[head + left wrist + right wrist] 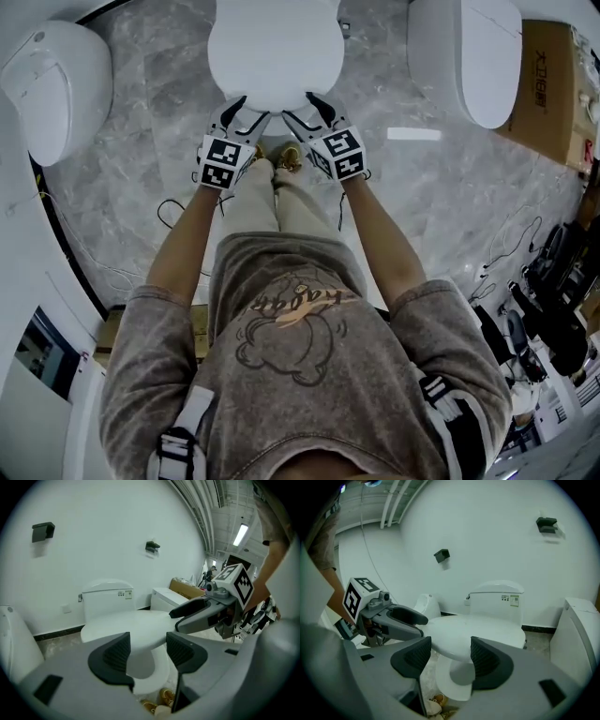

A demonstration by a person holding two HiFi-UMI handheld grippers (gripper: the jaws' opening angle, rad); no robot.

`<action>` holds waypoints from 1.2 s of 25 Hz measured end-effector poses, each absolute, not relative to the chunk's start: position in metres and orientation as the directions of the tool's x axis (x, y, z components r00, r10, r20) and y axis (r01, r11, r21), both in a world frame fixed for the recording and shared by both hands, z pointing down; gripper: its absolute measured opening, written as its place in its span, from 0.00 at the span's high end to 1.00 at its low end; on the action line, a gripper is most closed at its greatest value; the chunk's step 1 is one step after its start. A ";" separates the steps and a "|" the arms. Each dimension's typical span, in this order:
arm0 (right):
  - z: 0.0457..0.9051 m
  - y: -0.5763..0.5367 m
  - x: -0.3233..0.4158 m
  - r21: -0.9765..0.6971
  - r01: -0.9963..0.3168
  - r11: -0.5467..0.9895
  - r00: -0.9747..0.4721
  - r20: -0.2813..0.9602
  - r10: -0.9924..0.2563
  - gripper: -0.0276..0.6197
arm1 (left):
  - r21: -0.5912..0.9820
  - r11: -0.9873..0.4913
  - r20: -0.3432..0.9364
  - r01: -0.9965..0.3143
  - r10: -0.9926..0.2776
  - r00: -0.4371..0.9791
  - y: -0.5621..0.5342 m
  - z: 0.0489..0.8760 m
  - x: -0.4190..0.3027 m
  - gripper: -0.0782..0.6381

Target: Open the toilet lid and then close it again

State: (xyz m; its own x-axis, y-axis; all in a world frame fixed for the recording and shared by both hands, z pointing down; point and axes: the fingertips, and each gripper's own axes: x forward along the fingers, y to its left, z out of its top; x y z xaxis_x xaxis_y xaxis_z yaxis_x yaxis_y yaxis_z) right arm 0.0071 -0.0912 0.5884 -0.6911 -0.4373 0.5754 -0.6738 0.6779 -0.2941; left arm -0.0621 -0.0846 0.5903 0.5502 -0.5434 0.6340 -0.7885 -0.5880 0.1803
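Note:
The white toilet lid [272, 47] lies near-flat in front of me, and both gripper views show its front edge [126, 627] lifted a little off the seat [457, 686] below. My left gripper [246, 114] and right gripper [302, 111] sit side by side at that front edge, tips touching or just under it. In the left gripper view my left gripper [147, 648] is open, with the lid edge showing between its pads. My right gripper [451, 653] is open likewise. The tank [497, 599] stands behind.
Another white toilet [52, 84] stands at the left and a third [469, 56] at the right, beside a cardboard box [548, 84]. The person's shoes [286, 157] are at the bowl's foot. Cables lie on the marble floor [141, 216]. Equipment crowds the right edge [553, 309].

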 end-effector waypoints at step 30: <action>0.829 -0.026 0.040 -0.340 -0.843 0.417 -0.526 0.685 -0.504 0.78 | 0.263 -0.455 0.719 -0.851 -0.496 0.487 -0.033 0.827 -0.064 0.65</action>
State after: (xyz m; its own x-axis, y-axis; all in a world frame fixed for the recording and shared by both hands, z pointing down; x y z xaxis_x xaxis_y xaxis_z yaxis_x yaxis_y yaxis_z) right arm 0.0404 -0.0256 0.8294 -0.5257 -0.5042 0.6851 -0.8429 0.4172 -0.3398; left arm -0.0639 -0.0332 0.8269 0.4873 -0.4962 0.7186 -0.8510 -0.4545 0.2632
